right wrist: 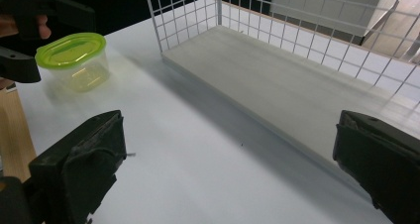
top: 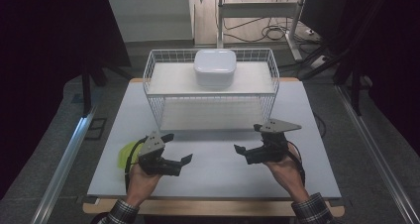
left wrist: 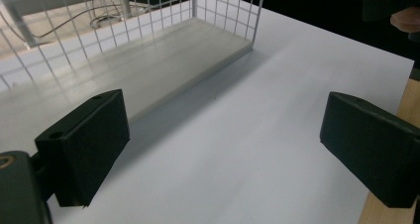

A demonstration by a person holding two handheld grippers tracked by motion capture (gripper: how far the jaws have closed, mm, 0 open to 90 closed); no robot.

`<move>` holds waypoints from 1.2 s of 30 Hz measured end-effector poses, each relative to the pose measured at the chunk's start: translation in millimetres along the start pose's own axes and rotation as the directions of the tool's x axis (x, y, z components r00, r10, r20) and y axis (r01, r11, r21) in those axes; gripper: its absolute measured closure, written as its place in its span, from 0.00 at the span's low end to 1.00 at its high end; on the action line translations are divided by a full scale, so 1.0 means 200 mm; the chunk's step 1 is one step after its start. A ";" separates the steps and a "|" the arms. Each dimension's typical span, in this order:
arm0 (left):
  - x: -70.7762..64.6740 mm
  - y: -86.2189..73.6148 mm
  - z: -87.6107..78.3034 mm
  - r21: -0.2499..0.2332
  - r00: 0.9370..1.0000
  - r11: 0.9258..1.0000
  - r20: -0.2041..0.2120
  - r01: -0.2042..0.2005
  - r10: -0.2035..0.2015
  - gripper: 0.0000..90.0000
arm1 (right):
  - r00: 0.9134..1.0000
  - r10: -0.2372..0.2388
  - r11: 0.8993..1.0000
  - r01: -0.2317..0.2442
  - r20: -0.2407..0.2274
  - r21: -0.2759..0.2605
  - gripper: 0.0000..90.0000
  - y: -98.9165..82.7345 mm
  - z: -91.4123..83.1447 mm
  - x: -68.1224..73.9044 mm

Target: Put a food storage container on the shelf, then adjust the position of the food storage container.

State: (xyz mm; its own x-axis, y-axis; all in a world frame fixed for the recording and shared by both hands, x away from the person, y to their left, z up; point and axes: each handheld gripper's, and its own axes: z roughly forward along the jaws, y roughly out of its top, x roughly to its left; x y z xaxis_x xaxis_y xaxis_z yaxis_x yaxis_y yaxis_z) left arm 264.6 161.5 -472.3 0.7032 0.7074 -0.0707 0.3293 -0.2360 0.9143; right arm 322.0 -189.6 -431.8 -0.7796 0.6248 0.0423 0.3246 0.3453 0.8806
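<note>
Both tongs are held low over the near part of the white surface (top: 218, 164), each with its jaws spread wide and nothing between them. The left tongs (top: 179, 147) are carried by the left hand (top: 143, 177) and are pointed toward the middle of the surface; the right tongs (top: 249, 139) are carried by the right hand (top: 285, 172) and are turned inward as well.

The green-lidded container (right wrist: 74, 60) is set on the surface just beside the left tongs, on their outer side, near the left edge. In the high view it is largely hidden behind the left tongs. The left hand is judged the nearer by far; the right tongs are well apart from it.

Beyond both tongs, a white wire basket (top: 270, 92) is placed across the far half of the surface, with a white lidded box (top: 214, 68) resting on its upper shelf. The container's lid appears oval, though its long axis cannot be fixed with confidence.
</note>
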 end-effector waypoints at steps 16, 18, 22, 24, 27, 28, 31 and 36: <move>-0.12 -0.17 -0.01 0.086 0.996 0.994 -0.039 -0.075 0.078 0.05 | 0.999 0.044 0.998 -0.044 -0.003 0.035 0.00 -0.22 -0.04 0.04; -0.14 -0.19 -0.01 0.096 0.994 0.991 -0.043 -0.092 0.096 0.04 | 0.999 0.042 0.998 -0.042 -0.001 0.042 0.01 -0.23 -0.04 0.05; -0.16 -0.21 0.00 0.125 0.993 0.986 -0.041 -0.108 0.114 0.04 | 0.999 0.040 0.997 -0.040 0.003 0.059 0.01 -0.28 -0.06 0.06; -0.17 -0.23 0.01 0.145 0.992 0.983 -0.039 -0.113 0.119 0.04 | 0.999 0.036 0.997 -0.036 0.002 0.074 0.01 -0.31 -0.06 0.07; -0.18 -0.24 0.03 0.181 0.991 0.976 -0.037 -0.117 0.126 0.04 | 1.000 0.024 0.993 -0.026 0.013 0.119 0.01 -0.35 -0.05 0.06; -0.18 -0.24 0.03 0.191 0.991 0.974 -0.039 -0.119 0.129 0.04 | 1.000 0.024 0.993 -0.026 0.013 0.119 0.01 -0.35 -0.05 0.06; -0.18 -0.24 0.04 0.203 0.991 0.973 -0.048 -0.111 0.123 0.04 | 0.999 0.028 0.991 -0.031 0.021 0.130 0.01 -0.37 -0.04 0.05; -0.16 -0.22 0.02 0.218 0.994 0.972 -0.056 -0.082 0.096 0.03 | 0.999 0.033 0.990 -0.036 0.025 0.133 0.01 -0.37 -0.03 0.04</move>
State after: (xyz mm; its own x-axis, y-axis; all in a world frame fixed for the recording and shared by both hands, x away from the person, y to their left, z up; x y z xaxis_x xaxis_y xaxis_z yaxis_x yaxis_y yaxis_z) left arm 230.3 145.9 -513.0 0.6952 0.7177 0.0400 0.4002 -0.4327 0.8078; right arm 288.0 -215.5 -494.2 -0.7546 0.6535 0.0597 0.4213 0.4128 0.8075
